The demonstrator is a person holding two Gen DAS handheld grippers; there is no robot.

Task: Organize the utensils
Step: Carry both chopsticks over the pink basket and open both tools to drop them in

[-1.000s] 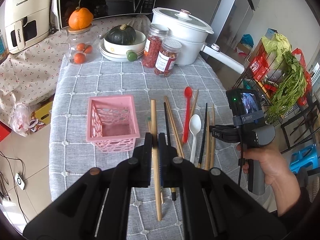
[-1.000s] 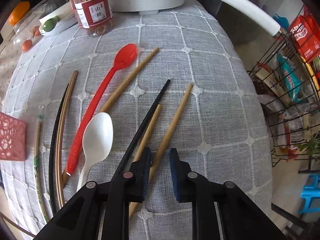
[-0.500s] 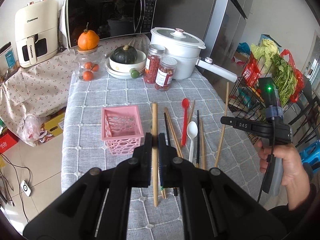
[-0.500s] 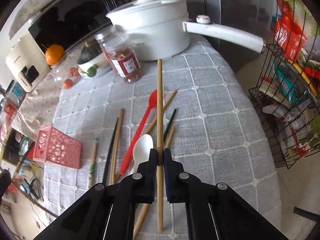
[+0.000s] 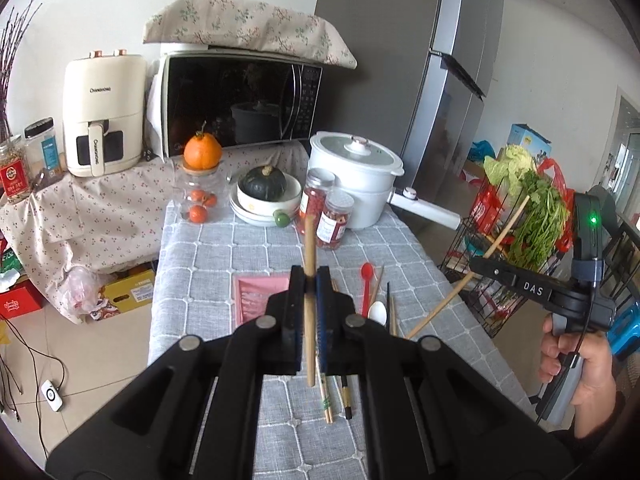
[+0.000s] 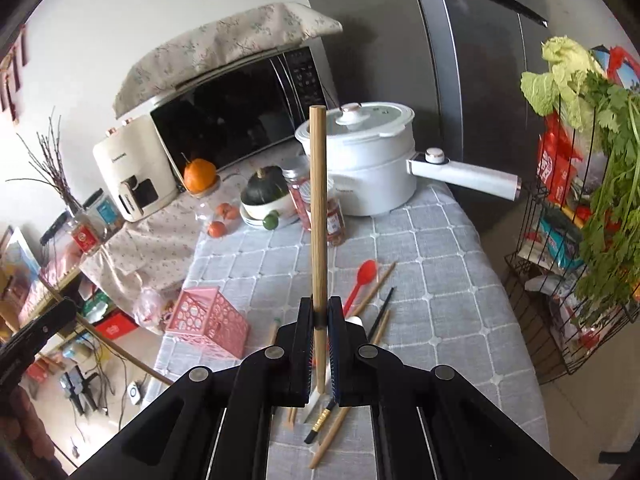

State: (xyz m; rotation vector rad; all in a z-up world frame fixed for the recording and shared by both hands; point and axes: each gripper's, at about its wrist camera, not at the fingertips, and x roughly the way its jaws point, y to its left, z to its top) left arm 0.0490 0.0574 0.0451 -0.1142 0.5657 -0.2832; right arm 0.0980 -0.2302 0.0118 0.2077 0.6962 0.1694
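My left gripper (image 5: 310,282) is shut on a wooden chopstick (image 5: 309,240), held above the table and pointing away from me. My right gripper (image 6: 319,314) is shut on a second wooden chopstick (image 6: 318,200), which stands nearly upright in its view. In the left wrist view the right gripper (image 5: 478,265) hangs out to the right with its chopstick (image 5: 448,298) slanting down. A pink basket (image 6: 208,320) sits on the grey checked tablecloth (image 6: 432,280). Beside the basket lie a red spoon (image 6: 362,278), a white spoon (image 5: 377,314) and several more chopsticks (image 6: 382,312).
At the table's far end stand a white pot (image 5: 356,178) with a long handle, two jars (image 5: 334,218), a bowl holding a squash (image 5: 266,190) and a glass jar (image 5: 200,200). A wire rack of vegetables (image 6: 592,208) stands off the right edge. A microwave (image 5: 240,104) stands behind.
Both grippers have risen, lifting their chopsticks off the table. The right gripper's jaws stood apart around a chopstick a second ago and have since shut on it.
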